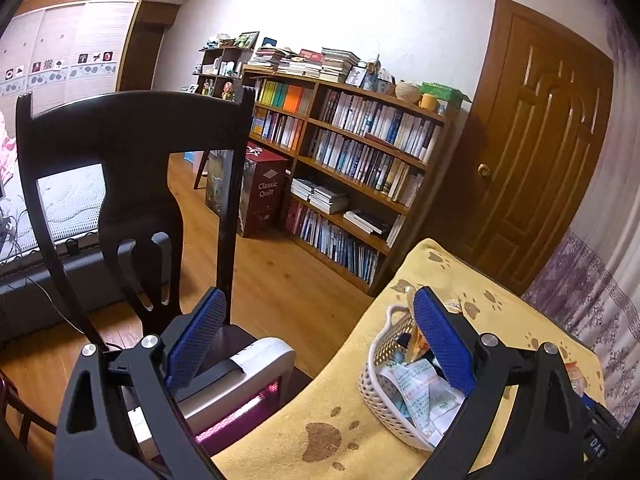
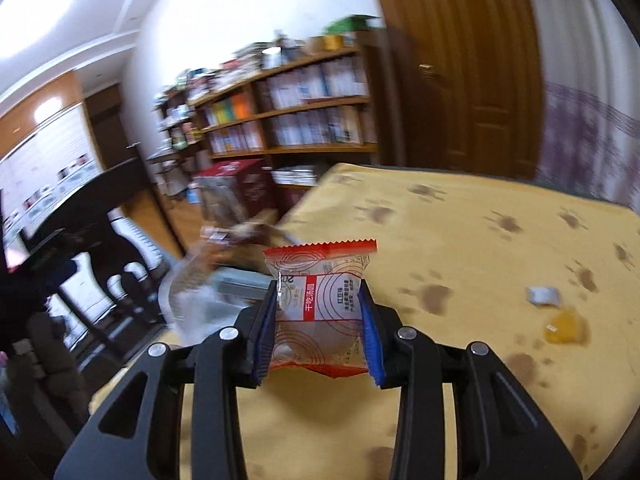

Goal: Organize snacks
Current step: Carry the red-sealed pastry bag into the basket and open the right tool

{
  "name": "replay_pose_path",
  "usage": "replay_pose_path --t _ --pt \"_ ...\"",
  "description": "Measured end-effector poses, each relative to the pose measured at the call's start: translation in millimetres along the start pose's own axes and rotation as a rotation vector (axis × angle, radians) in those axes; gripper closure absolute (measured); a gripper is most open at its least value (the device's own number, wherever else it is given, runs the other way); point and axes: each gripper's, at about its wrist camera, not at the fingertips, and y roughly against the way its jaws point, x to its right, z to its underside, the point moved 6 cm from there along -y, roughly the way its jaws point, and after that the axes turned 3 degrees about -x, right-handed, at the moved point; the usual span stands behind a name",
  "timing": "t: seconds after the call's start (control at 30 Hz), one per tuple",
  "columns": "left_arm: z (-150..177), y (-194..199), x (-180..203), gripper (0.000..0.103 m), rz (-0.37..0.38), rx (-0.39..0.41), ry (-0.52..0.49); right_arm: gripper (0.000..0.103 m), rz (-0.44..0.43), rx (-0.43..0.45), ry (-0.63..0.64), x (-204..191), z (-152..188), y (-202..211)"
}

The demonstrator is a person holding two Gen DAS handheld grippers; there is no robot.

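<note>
The counter [image 2: 460,248], draped in a yellow cloth with brown paw prints, lies beneath both claws. A white perforated plastic basket [image 1: 384,384] of mixed snack packets sits on it, just under the left claw's right finger. The left claw [image 1: 320,336] stands wide, holding nothing. The right claw [image 2: 318,320] is clamped on a red-and-clear wrapped snack packet [image 2: 320,296], lifted above the cloth. To its right lie a small yellow-orange sweet [image 2: 564,330] and a small silver wrapped piece [image 2: 542,295].

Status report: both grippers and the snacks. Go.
Left gripper open, empty. Right gripper shut on red snack packet. White basket part-filled. Two small snacks loose on yellow cloth.
</note>
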Motion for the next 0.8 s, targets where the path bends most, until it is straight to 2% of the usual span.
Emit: replay_pose_path --t 0.2,0.3,0.4,0.6,0.8 --pt "-4.5 1.3 -6.9 0.007 0.002 0.005 0.026 0.066 -0.098 -0.020 0.125 -77.2 -6.0 -20.8" --pt "-5.6 2.3 -7.4 0.007 0.007 0.007 0.029 0.066 -0.112 -0.029 0.168 -102.3 -8.1 -33.9" --pt "-6.1 2.5 -8.5 0.007 0.007 0.007 0.033 0.066 -0.091 -0.025 0.225 -125.9 -9.5 -48.6" --pt "-9.2 0.8 -16.5 0.007 -0.004 0.006 0.060 0.066 -0.023 -0.025 0.309 -148.0 -16.6 -77.0" --pt "-10.8 -3.1 -22.9 0.007 -0.013 -0.001 0.077 0.062 -0.019 -0.084 0.310 -144.7 -11.9 -106.6"
